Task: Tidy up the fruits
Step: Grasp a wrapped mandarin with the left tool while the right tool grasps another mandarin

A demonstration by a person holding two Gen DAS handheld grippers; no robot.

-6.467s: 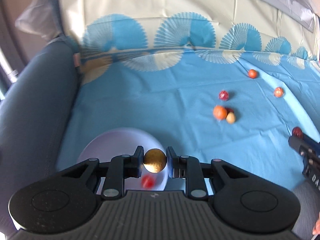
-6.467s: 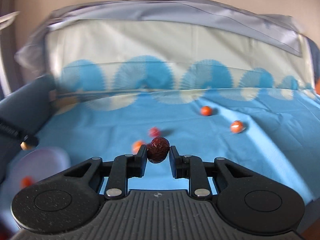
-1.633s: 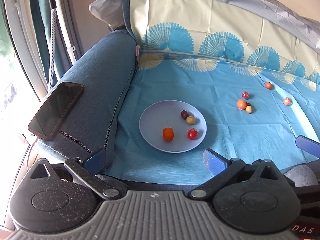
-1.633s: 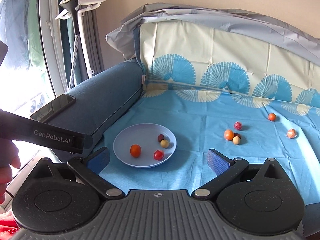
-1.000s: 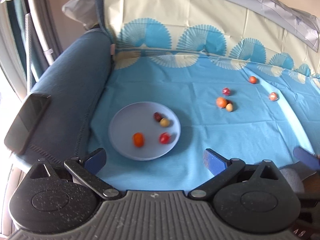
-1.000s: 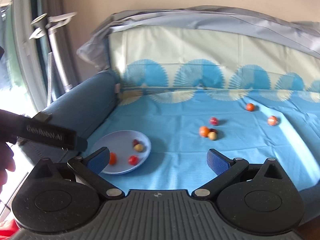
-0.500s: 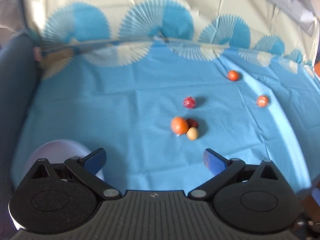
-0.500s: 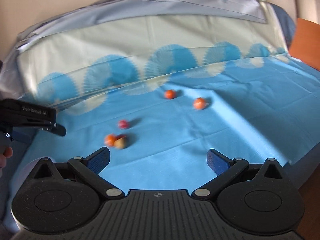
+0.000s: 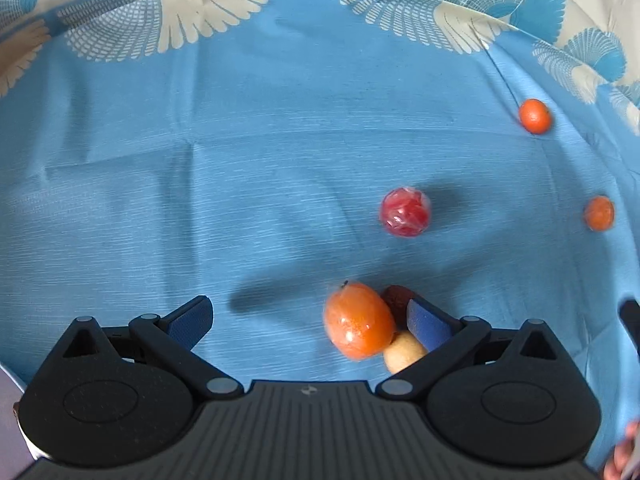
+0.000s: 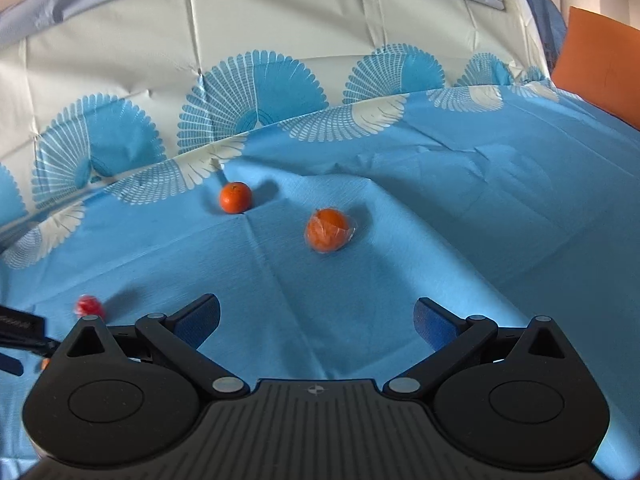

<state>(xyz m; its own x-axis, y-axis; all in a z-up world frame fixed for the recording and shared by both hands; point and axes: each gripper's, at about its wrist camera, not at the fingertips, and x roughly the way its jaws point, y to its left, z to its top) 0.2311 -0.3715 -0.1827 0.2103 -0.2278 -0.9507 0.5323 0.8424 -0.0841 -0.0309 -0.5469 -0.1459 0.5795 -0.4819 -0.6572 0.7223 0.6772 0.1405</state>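
My left gripper (image 9: 308,316) is open, low over the blue sheet. A wrapped orange fruit (image 9: 358,322) lies between its fingers, close to the right finger, with a tan fruit (image 9: 402,354) and a dark red fruit (image 9: 396,298) touching it. A wrapped red fruit (image 9: 405,213) lies beyond, and two orange fruits (image 9: 534,116) (image 9: 599,213) at far right. My right gripper (image 10: 318,316) is open and empty. A wrapped orange fruit (image 10: 327,230) and a bare orange fruit (image 10: 235,197) lie ahead of it; the red fruit (image 10: 89,306) is at left.
The plate's rim (image 9: 10,400) shows at the lower left edge of the left wrist view. The sofa back (image 10: 280,32) under the patterned cover rises behind the fruits. An orange cushion (image 10: 600,56) is at far right. The left gripper's body (image 10: 20,328) enters at left.
Both grippers moved forward and down from the plate toward the loose fruits. The left gripper now straddles the orange fruit cluster; the right one has neared the two far orange fruits.
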